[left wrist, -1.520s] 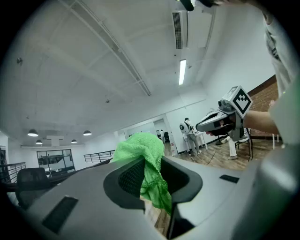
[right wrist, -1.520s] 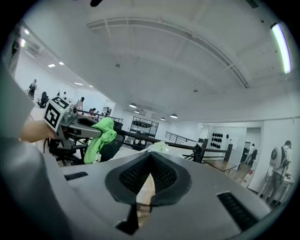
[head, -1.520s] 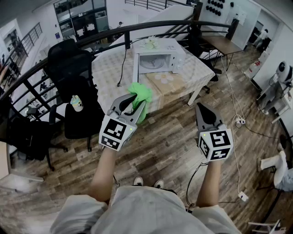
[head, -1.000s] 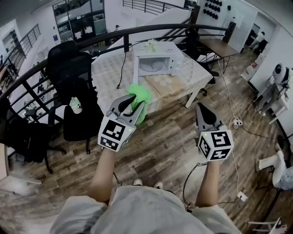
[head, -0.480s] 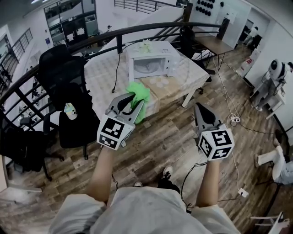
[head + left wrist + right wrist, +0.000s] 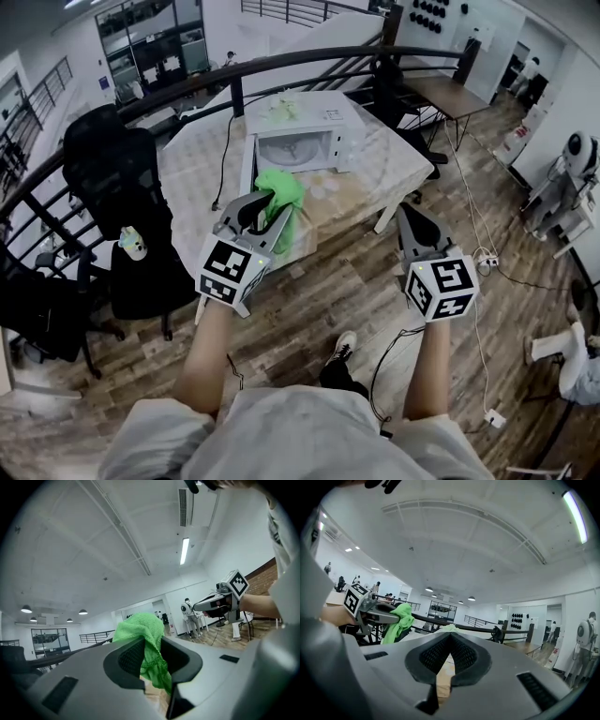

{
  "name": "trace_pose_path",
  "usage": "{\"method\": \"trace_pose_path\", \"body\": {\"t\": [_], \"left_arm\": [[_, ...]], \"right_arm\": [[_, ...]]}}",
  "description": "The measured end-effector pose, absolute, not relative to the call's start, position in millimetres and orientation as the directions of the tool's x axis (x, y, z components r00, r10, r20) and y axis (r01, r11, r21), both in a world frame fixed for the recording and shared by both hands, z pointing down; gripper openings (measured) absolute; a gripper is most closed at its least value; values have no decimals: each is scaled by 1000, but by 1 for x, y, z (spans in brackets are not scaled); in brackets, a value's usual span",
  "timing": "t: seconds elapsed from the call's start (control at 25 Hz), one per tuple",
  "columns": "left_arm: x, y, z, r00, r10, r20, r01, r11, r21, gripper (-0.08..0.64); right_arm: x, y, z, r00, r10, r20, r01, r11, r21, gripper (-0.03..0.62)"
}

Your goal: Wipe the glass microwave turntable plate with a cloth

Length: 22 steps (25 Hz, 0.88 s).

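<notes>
- Head view: left gripper (image 6: 276,207) clenched on a crumpled bright-green cloth (image 6: 281,185). Right gripper (image 6: 407,213) closed and empty, level with the left.
- White box microwave (image 6: 295,141) straight ahead on a pale patterned tabletop (image 6: 192,159), well apart from both grippers and nearer the cloth-bearing left one. Faint round shape inside the cavity, judged to be the glass turntable plate (image 6: 296,148); too small to confirm.
- Wooden plank floor (image 6: 319,291) underfoot, black office chair (image 6: 103,159) to the left, dark curved railing behind the tabletop.
- Left gripper view: jaws pinching a fold of the cloth (image 6: 140,632), the rest bunched above them. Aimed upward at a white ceiling.
- Right gripper view: jaws pressed together, nothing between. Cloth (image 6: 400,617) visible off to the left.
</notes>
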State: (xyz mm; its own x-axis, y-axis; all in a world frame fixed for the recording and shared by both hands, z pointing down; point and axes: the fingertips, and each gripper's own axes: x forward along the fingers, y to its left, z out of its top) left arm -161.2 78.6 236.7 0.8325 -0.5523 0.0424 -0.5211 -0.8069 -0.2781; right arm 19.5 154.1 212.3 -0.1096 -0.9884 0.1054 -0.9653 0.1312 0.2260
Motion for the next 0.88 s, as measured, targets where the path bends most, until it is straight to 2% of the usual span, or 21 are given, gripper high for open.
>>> {"method": "trace_pose_path", "body": {"t": [0.4, 0.88], "left_arm": [[-30, -30, 255, 791, -604, 98, -567, -783, -256, 107], [43, -128, 299, 691, -699, 184, -669, -715, -206, 107]], "right_arm": [[149, 31, 236, -157, -973, 167, -959, 190, 208, 14], [221, -74, 267, -254, -940, 227, -941, 295, 167, 15]]}}
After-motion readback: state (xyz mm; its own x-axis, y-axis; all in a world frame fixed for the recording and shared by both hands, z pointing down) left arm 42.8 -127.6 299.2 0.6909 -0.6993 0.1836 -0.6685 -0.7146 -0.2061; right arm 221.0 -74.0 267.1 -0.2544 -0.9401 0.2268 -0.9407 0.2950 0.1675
